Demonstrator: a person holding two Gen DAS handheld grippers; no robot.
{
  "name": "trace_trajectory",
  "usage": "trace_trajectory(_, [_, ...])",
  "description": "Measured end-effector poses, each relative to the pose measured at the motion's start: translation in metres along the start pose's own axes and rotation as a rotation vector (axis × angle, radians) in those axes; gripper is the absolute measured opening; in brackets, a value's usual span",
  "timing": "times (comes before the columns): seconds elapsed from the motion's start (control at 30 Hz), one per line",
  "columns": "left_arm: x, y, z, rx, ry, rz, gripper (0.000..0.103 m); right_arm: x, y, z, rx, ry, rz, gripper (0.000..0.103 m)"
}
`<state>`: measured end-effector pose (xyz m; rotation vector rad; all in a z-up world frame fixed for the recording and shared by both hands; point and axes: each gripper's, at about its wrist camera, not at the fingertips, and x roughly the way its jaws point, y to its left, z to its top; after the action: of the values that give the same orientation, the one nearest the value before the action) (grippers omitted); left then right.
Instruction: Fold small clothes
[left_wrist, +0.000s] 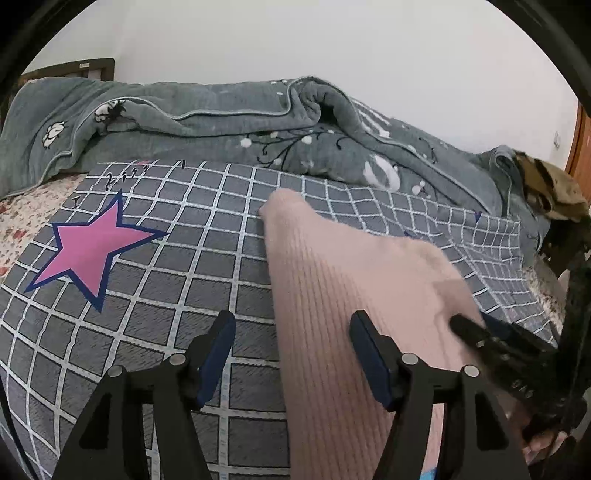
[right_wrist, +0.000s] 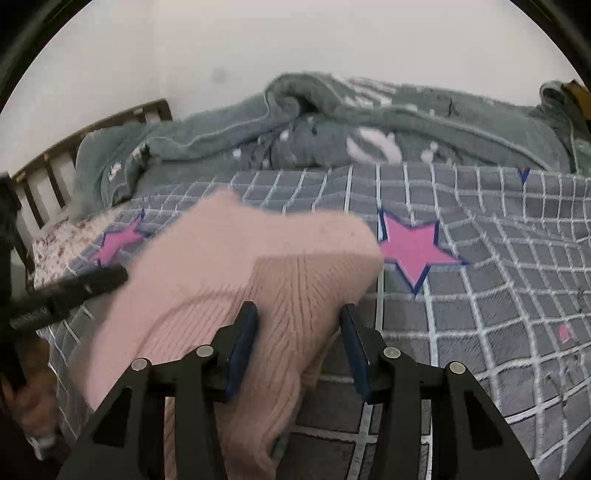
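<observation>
Left wrist view: pink ribbed knit garment (left_wrist: 332, 288) lies on the grey checked bedcover (left_wrist: 147, 332), running from the near edge up toward the rumpled grey-green blanket (left_wrist: 221, 107) at the back. Left gripper (left_wrist: 291, 354) jaws stand apart, nothing pinched; its right finger rests over the knit, its left finger over bare cover. Right gripper (left_wrist: 491, 339) enters low from the right, its tip at the garment's right edge. Right wrist view: right gripper (right_wrist: 299, 343) jaws apart, both blue pads clear of the fabric, with a raised fold of the knit (right_wrist: 236, 266) between and just beyond them. Left gripper (right_wrist: 85, 288) shows as a dark bar at the garment's left side. Judgement: a fold has been laid and let go; the piece looks doubled over but not squared. Next move calls for picking a fresh edge or corner on each side, pinching through one layer only, and carrying it across evenly so the soft knit does not bunch. Hard to make out: the top of the garment in the right wrist view is blurred, its outline unsure; which garment it is, and where sleeves or hem lie, cannot be told. Its near end is cut off by the gripper bodies. A pink star (left_wrist: 92, 247) is printed on the cover.
</observation>
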<state>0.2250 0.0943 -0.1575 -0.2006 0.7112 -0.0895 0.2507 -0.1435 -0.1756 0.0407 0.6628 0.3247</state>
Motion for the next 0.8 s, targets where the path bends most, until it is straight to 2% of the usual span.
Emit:
trace_trajectory(0.13, [0.005, 0.002, -0.002, -0.01, 0.021, -0.012, 0.065, 0.0, -0.005, -0.001, 0.013, -0.001, 0.016, 0.047])
trace_trajectory(0.3, [0.01, 0.0, -0.006, 0.024, 0.043, 0.005, 0.066, 0.0, 0.001, -0.003, -0.018, 0.005, -0.034, 0.047])
trace_trajectory(0.43, [0.013, 0.002, -0.006, -0.005, 0.064, -0.005, 0.066, 0.002, 0.0, -0.002, -0.002, 0.02, -0.048, 0.046])
trace_trajectory(0.8, [0.011, -0.002, -0.008, 0.027, 0.048, 0.03, 0.066, -0.004, 0.004, -0.005, -0.011, 0.004, -0.068, 0.046])
